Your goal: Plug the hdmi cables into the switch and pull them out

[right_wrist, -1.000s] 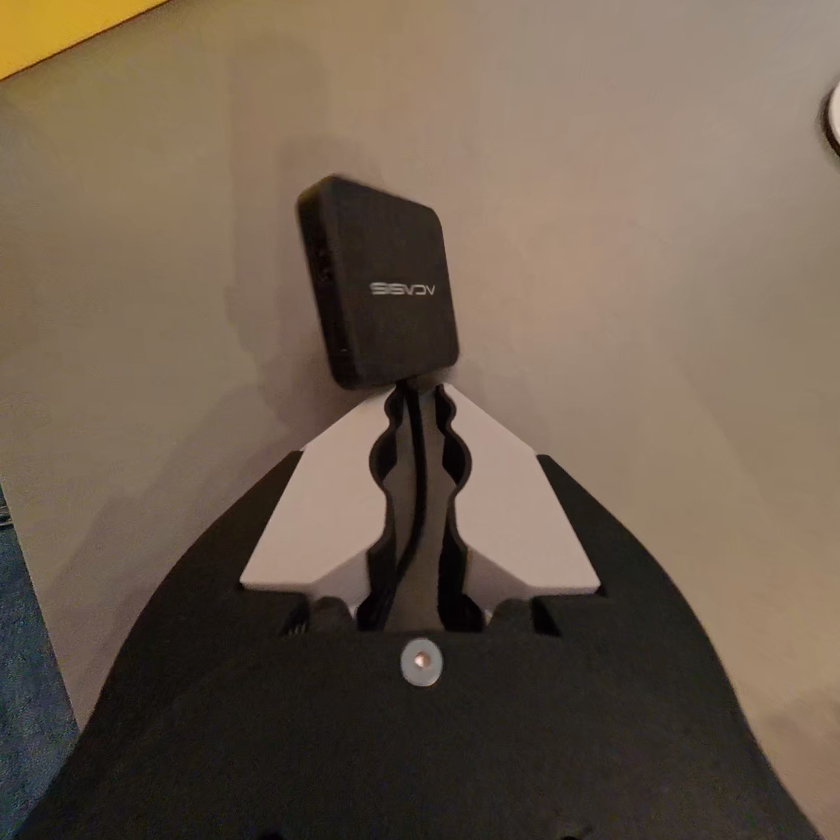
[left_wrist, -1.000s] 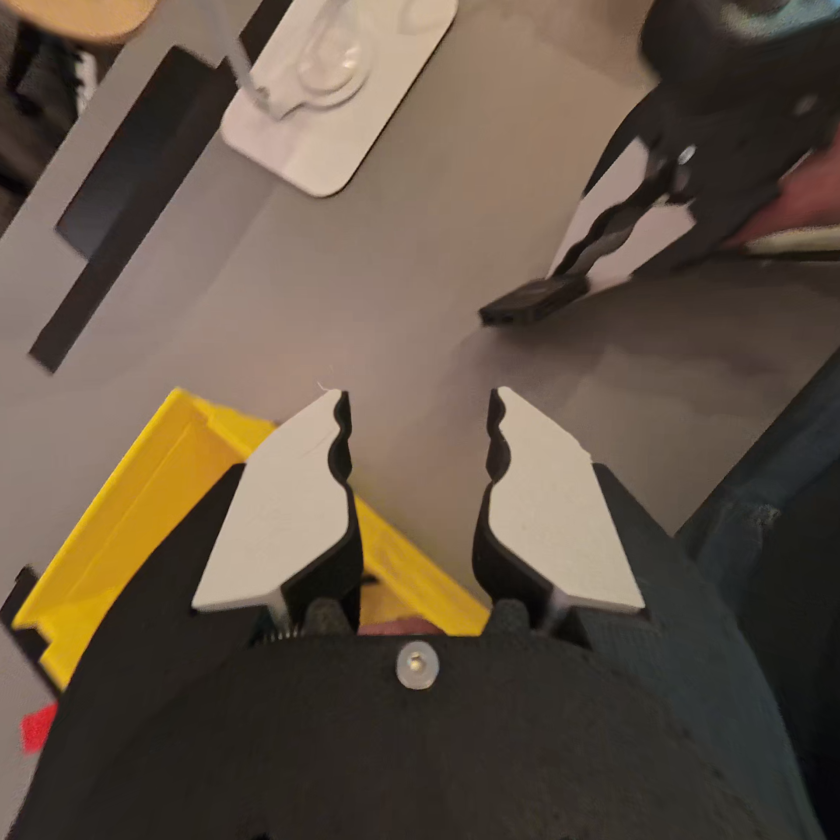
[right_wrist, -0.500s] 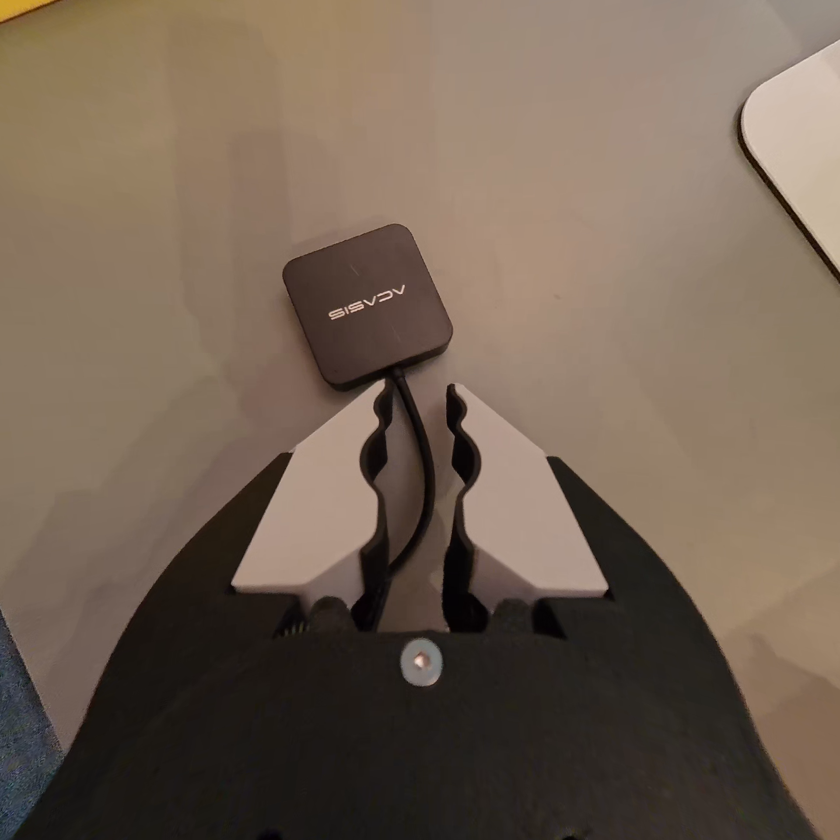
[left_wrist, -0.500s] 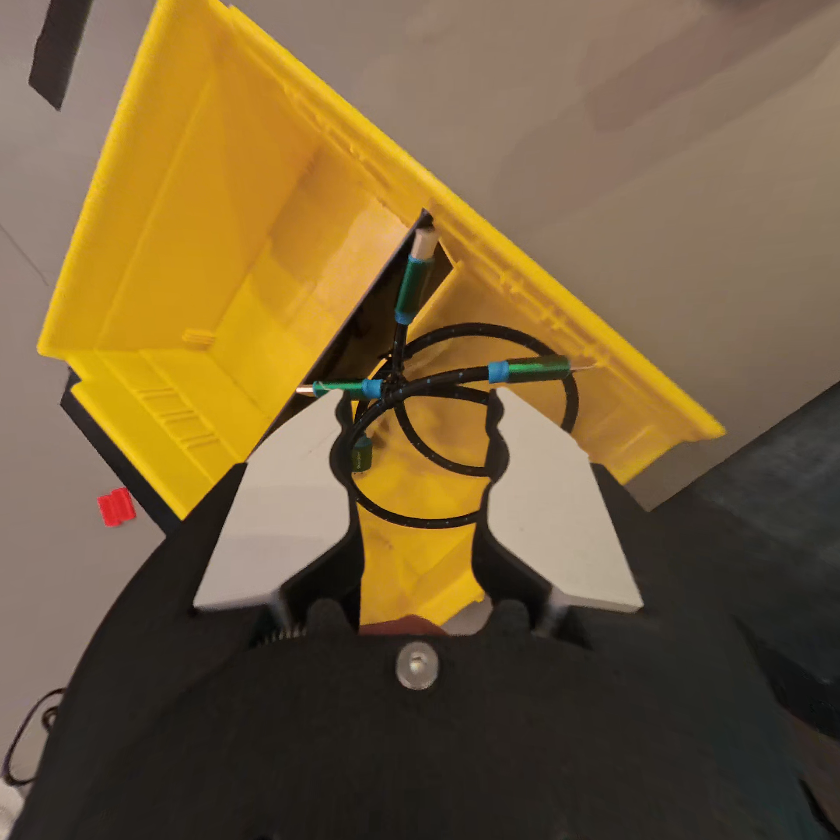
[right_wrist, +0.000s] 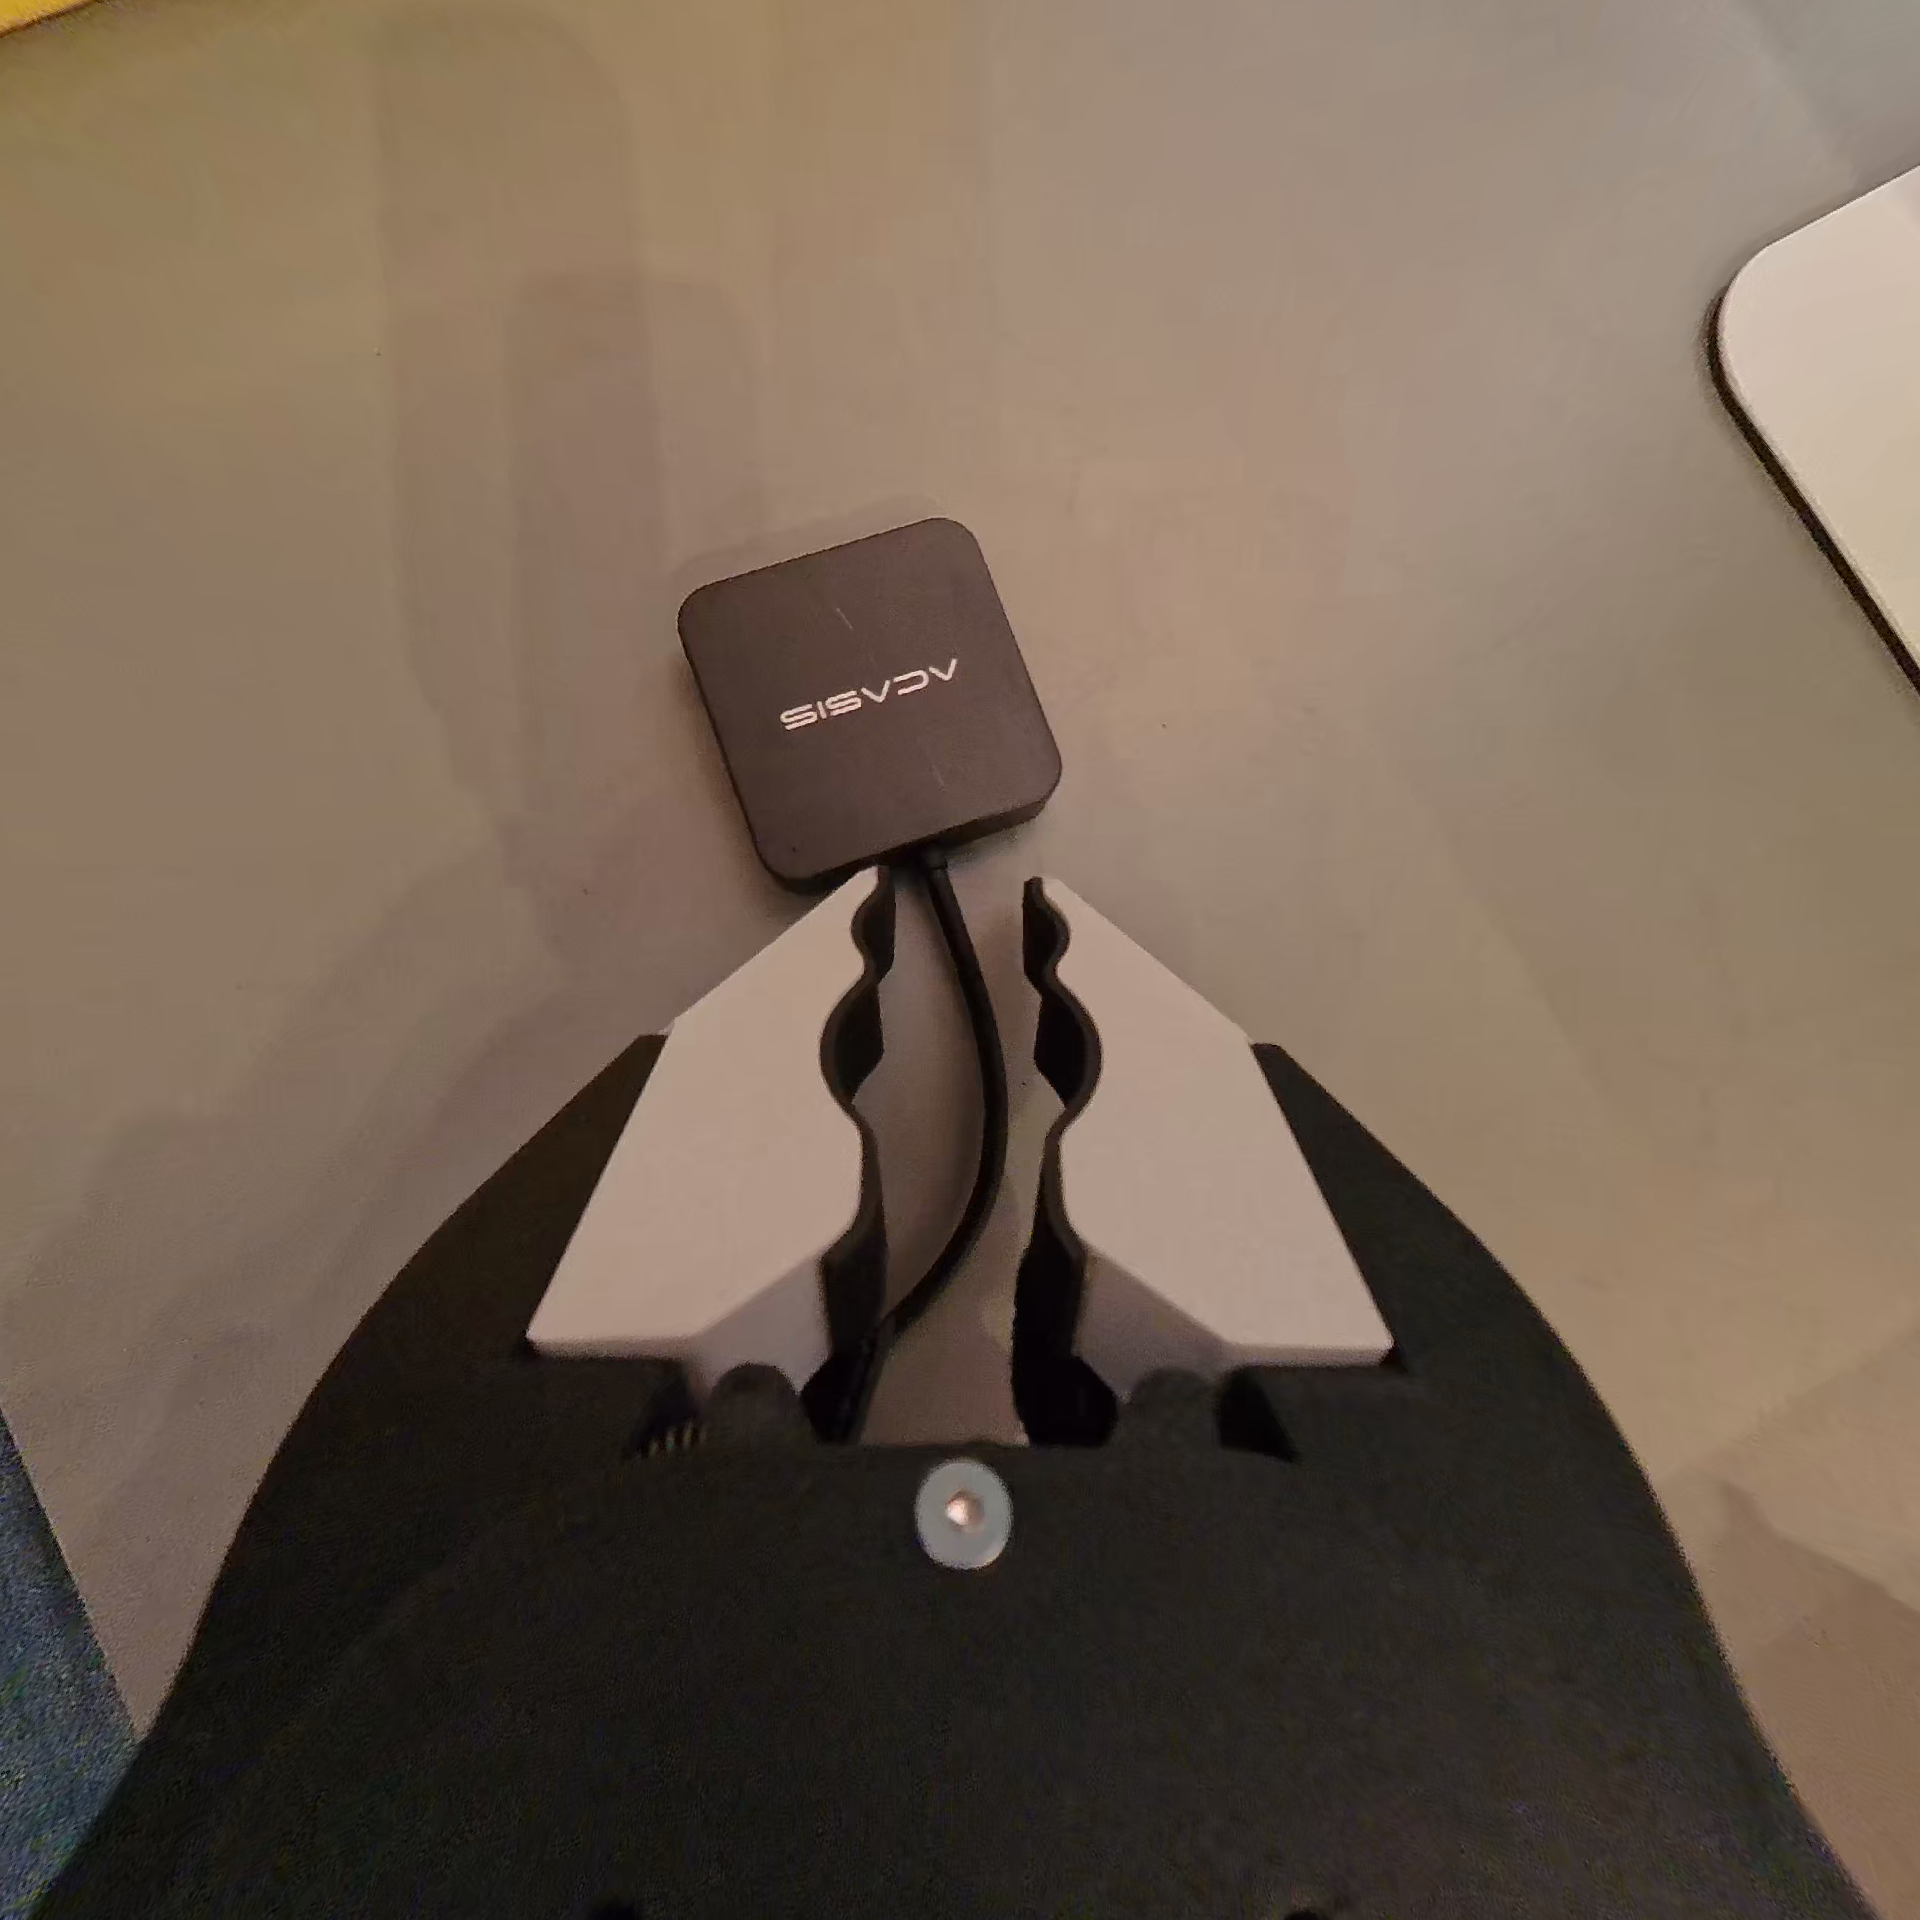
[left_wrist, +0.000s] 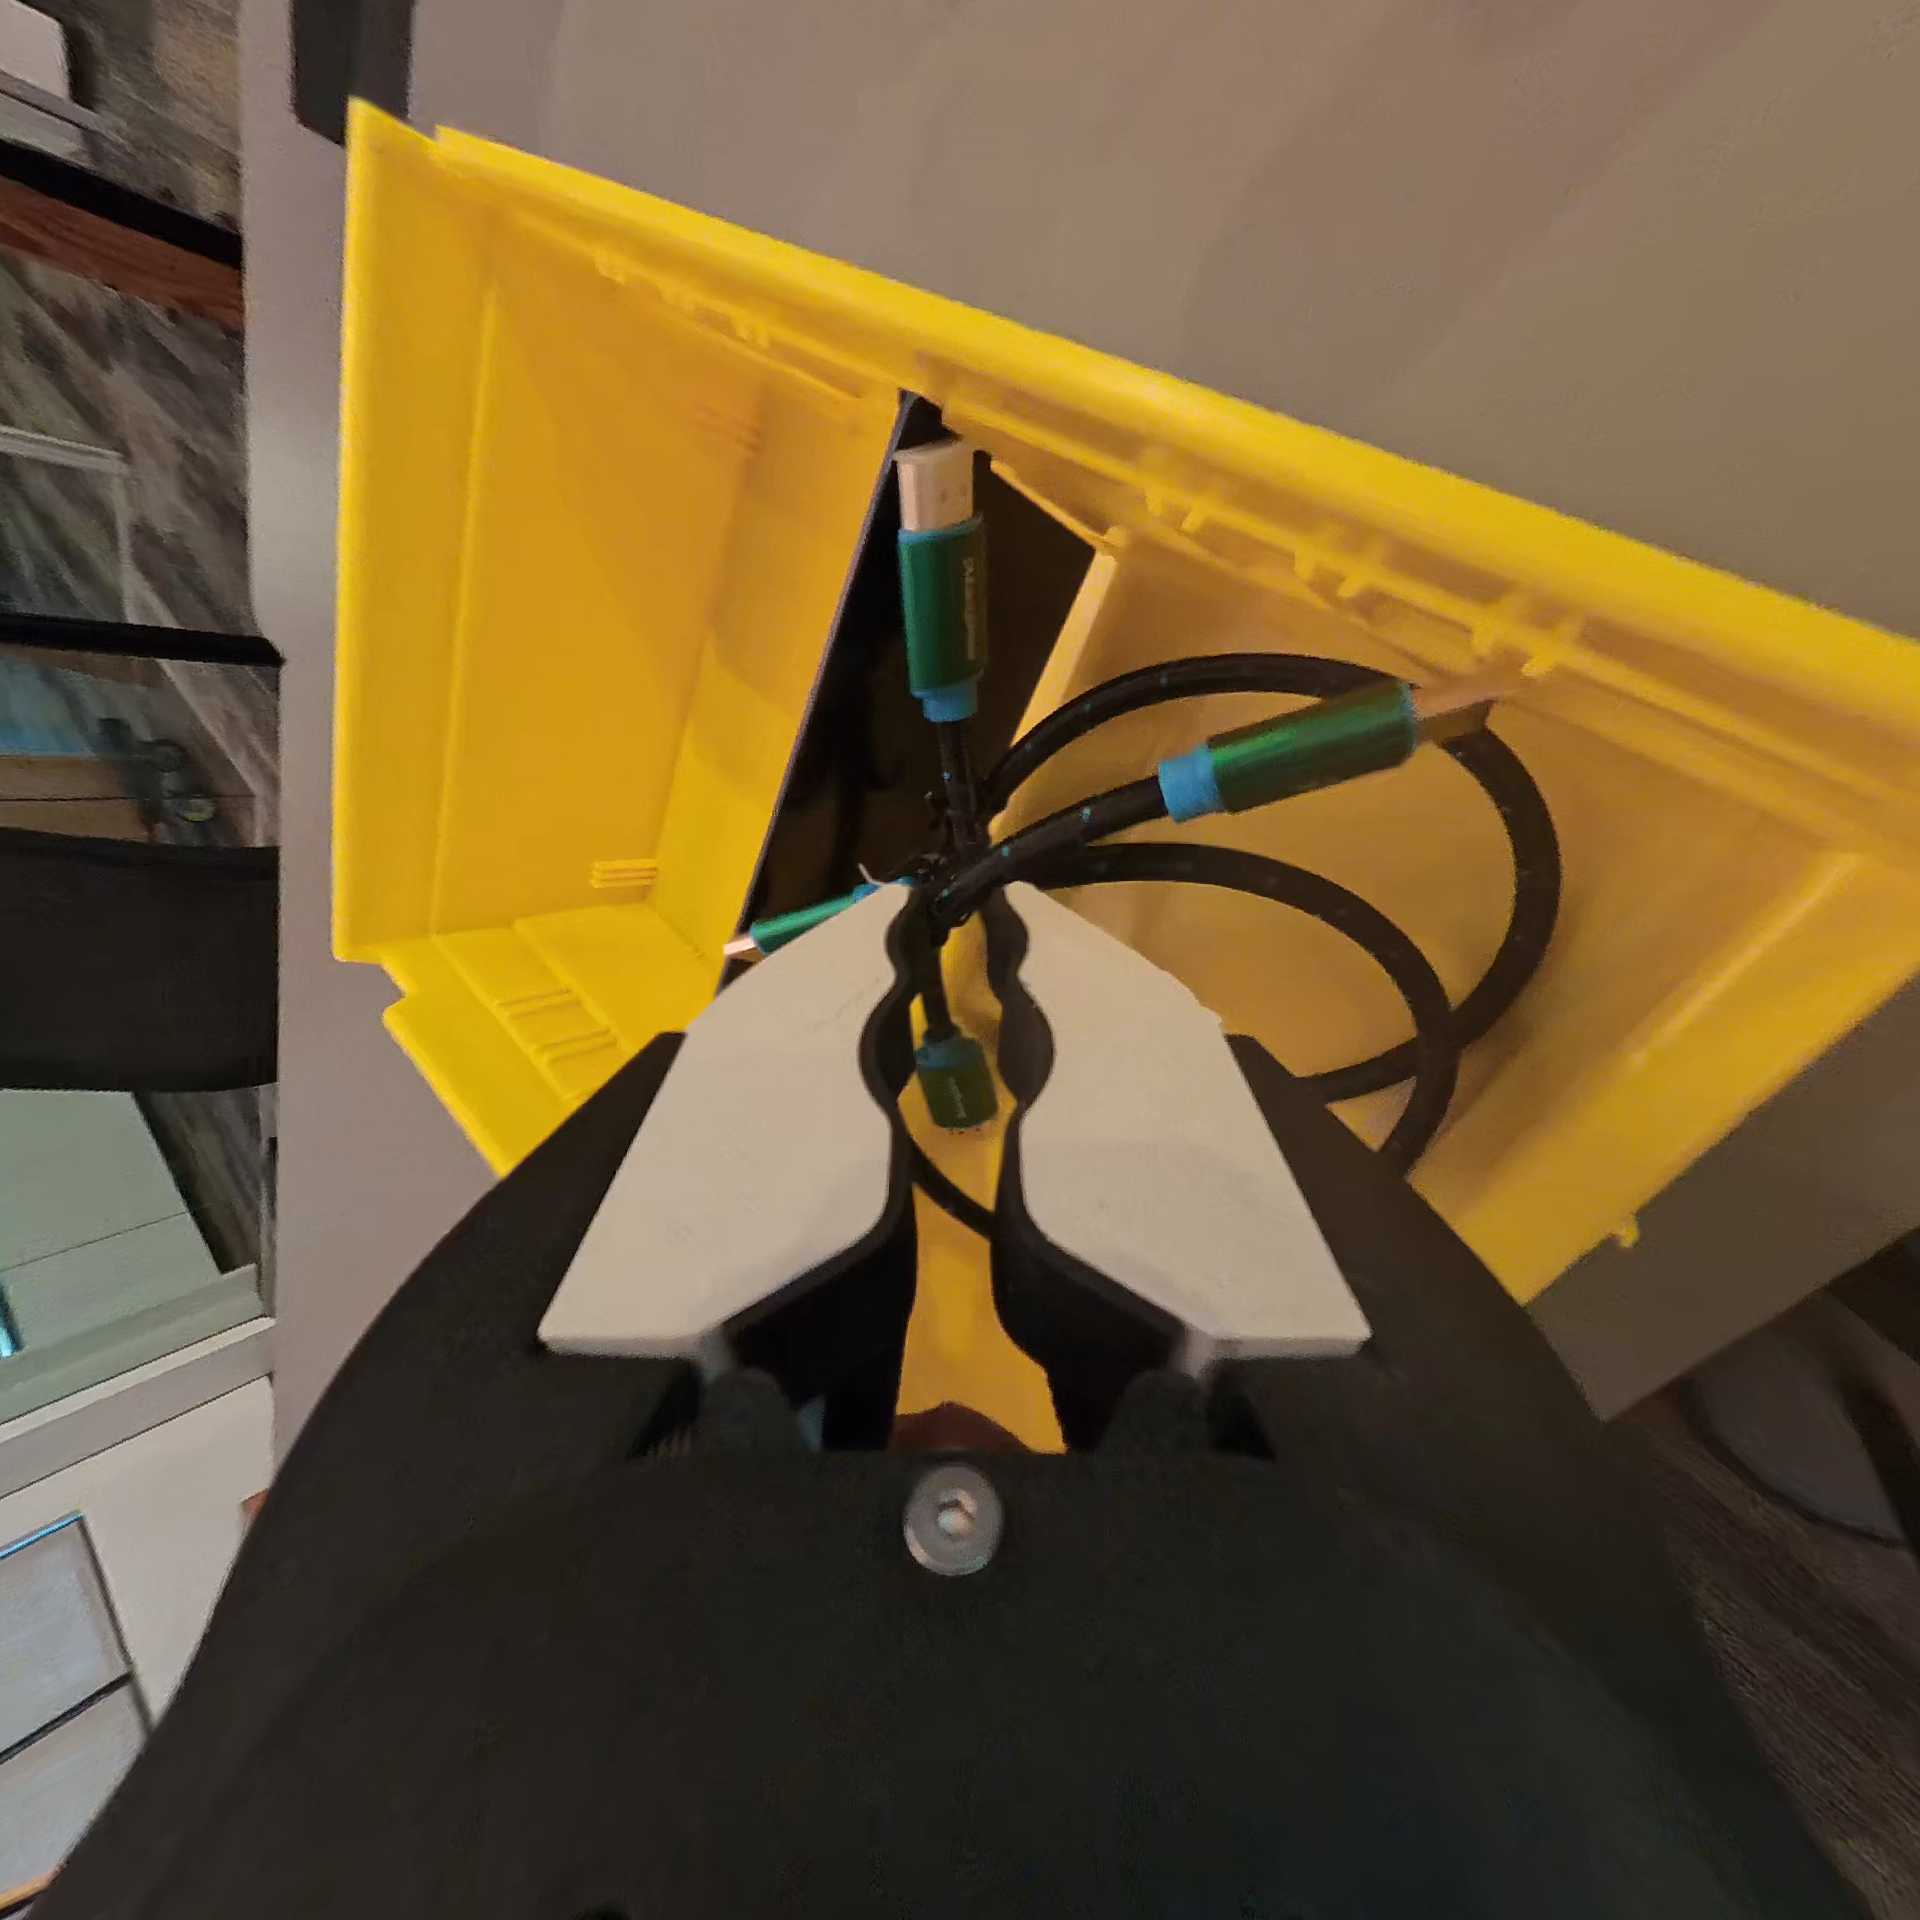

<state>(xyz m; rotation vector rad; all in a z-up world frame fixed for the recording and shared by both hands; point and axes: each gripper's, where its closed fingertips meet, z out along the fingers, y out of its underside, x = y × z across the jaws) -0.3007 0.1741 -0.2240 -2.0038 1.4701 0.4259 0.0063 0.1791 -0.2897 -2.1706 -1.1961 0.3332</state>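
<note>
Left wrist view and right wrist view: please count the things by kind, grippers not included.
Green plugs: 4
Black braided cable bundle: 1
Yellow bin: 1
Black switch: 1
Thin black cord on the switch: 1
White pad: 1
Grey table: 1
Total: 10

Bin (left_wrist: 582, 582): yellow. HDMI cables (left_wrist: 1496, 894): black braid, blue-flecked; plug shells green with blue collars (metallic sheen). Switch (right_wrist: 869, 702): matte black, pale lettering. Worktop (right_wrist: 416, 416): grey. Hand-held gripper fingers (right_wrist: 727, 1143): pale grey, black-lined.
</note>
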